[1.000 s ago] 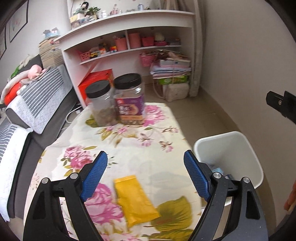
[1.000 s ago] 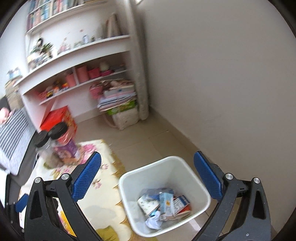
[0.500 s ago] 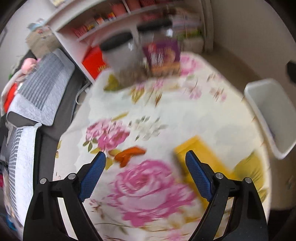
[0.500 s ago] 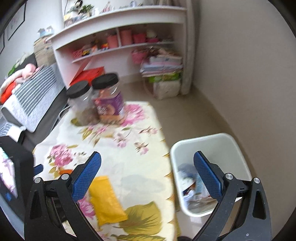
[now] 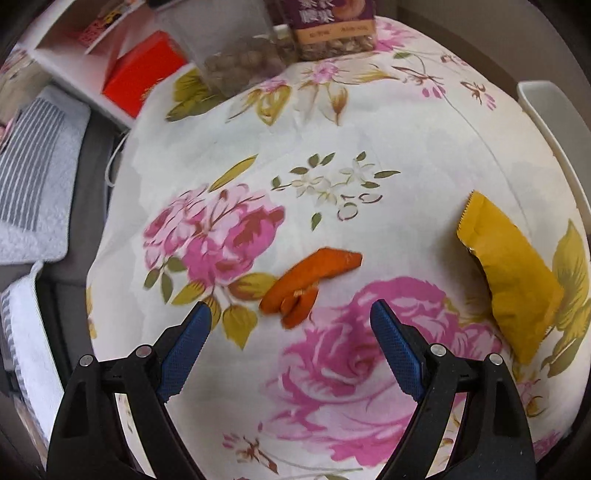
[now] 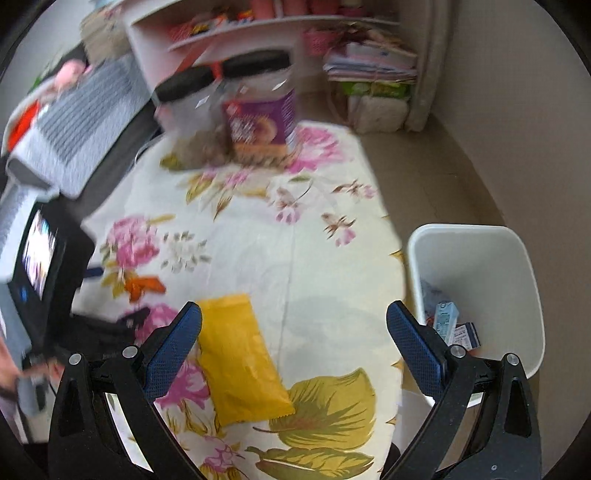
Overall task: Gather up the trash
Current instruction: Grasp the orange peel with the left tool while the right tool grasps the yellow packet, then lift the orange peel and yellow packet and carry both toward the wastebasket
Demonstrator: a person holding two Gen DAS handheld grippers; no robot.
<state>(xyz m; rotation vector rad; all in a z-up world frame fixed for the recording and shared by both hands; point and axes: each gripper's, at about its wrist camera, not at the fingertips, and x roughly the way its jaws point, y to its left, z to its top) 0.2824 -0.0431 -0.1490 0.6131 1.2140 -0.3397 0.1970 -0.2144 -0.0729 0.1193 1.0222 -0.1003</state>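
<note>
An orange peel (image 5: 306, 280) lies on the floral tablecloth (image 5: 332, 140), just ahead of my open, empty left gripper (image 5: 290, 325). A yellow packet (image 5: 511, 280) lies to its right. In the right wrist view the yellow packet (image 6: 240, 354) lies by the left finger of my open, empty right gripper (image 6: 293, 325), and the orange peel (image 6: 144, 286) lies further left. A white bin (image 6: 517, 295) with several pieces of trash stands on the floor off the table's right edge; its rim shows in the left wrist view (image 5: 550, 122).
Two black-lidded jars (image 6: 258, 110) stand at the table's far end. A grey striped sofa (image 5: 33, 177) runs along the left. White shelves (image 6: 258, 33) and stacked papers stand behind. The left gripper's body (image 6: 48, 266) shows at the left of the right wrist view.
My left gripper has swung left and down over the table toward the orange peel. My right gripper has swung from above the bin to over the table near the yellow packet.
</note>
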